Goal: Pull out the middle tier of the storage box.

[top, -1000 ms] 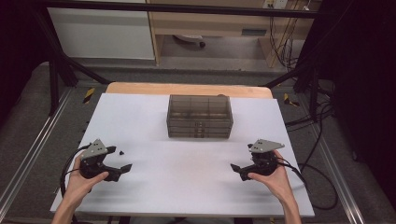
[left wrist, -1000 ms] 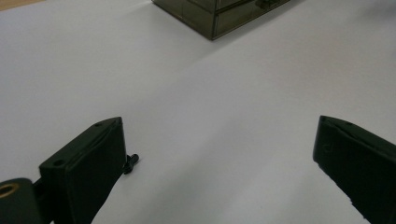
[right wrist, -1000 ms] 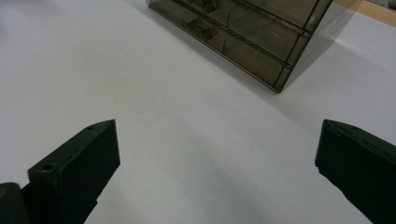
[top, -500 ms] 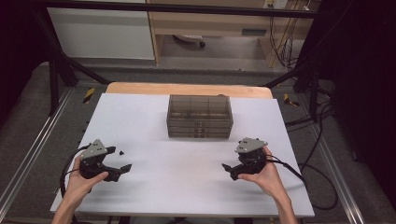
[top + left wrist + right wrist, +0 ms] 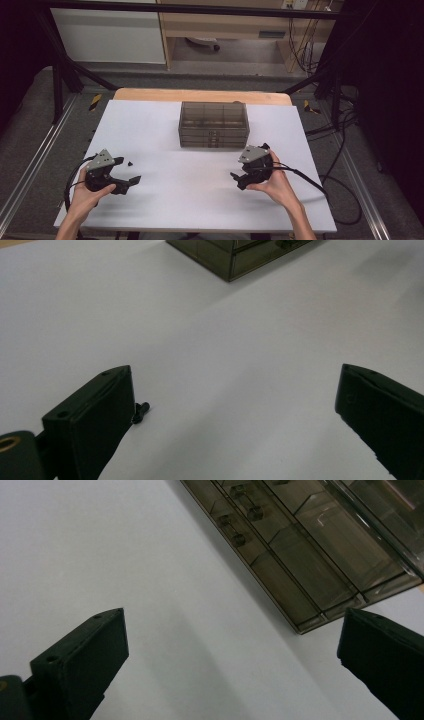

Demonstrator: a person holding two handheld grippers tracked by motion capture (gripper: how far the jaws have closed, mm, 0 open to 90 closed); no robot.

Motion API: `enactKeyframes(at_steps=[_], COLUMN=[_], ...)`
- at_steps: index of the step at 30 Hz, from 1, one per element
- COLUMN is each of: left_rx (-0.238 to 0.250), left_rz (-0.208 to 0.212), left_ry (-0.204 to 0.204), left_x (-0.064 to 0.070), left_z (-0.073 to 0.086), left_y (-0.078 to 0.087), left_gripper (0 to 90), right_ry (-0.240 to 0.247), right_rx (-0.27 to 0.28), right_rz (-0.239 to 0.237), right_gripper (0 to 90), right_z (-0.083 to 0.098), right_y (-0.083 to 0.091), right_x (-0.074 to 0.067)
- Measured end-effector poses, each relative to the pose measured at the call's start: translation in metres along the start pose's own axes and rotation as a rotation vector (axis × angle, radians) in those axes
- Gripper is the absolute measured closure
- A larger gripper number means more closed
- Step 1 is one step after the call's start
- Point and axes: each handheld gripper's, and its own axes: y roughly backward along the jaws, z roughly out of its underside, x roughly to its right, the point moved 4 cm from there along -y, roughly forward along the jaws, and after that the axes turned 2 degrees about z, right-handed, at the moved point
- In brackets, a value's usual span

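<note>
White table top (image 5: 165, 125) with a wooden edge strip (image 5: 150, 94) along its far side. Small black screw-like piece (image 5: 140, 412) lying on the table surface. Beyond the table: white cabinet (image 5: 110, 35), grey floor (image 5: 30, 130), black cables (image 5: 345, 150) at right.

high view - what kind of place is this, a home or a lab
Most likely a lab or recording workspace: a white table set inside a black metal frame, loose cables on the floor, and a hand-held gripper in each hand.
</note>
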Motion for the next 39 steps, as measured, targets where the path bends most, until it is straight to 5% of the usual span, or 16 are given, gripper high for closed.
enactKeyframes(at_steps=[39], left_rx=[-0.006], left_rz=[0.002], left_ry=[-0.005], left_x=[0.001], left_z=[0.001], left_y=[-0.001], left_gripper=[2.3], right_ry=[0.306], right_rx=[0.026], right_rz=[0.115], right_gripper=[7.4], right_z=[-0.022], right_y=[-0.045], right_x=[-0.012])
